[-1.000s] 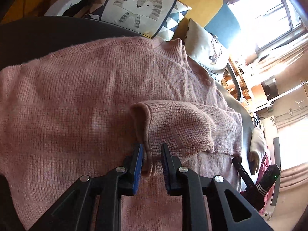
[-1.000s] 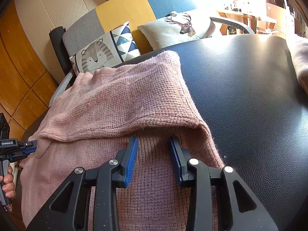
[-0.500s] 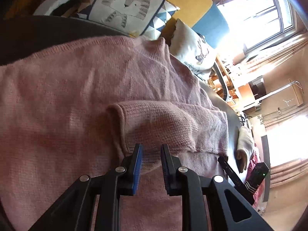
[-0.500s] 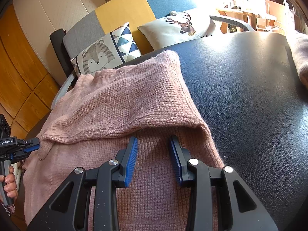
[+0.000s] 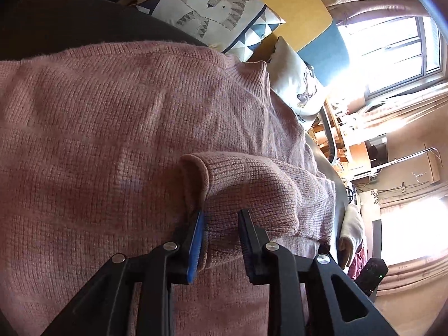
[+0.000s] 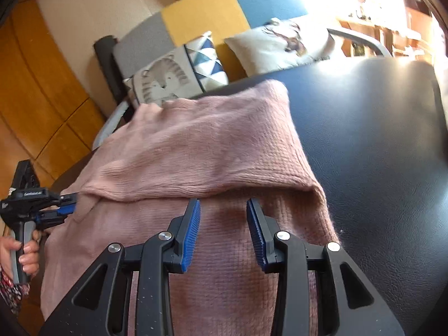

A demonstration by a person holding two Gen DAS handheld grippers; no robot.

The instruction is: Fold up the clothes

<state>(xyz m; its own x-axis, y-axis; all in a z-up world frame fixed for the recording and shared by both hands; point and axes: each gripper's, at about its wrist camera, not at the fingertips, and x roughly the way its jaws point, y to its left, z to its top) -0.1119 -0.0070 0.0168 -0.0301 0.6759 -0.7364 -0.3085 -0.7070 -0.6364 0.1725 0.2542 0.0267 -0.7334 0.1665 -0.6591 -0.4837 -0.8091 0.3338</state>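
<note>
Two patterned cushions [image 6: 179,75] sit behind our pink knitted sweater [image 5: 112,140]; our left gripper [image 5: 219,240] is opening around its folded sleeve cuff [image 5: 238,196], our right gripper [image 6: 222,232] hovers released.

A home living room is showing here: a patchwork sofa [image 6: 212,14] is carrying a tiger cushion [image 6: 165,81] and a deer cushion [image 6: 282,44], with a curtained window [image 5: 392,47] glowing beside the sofa.
</note>
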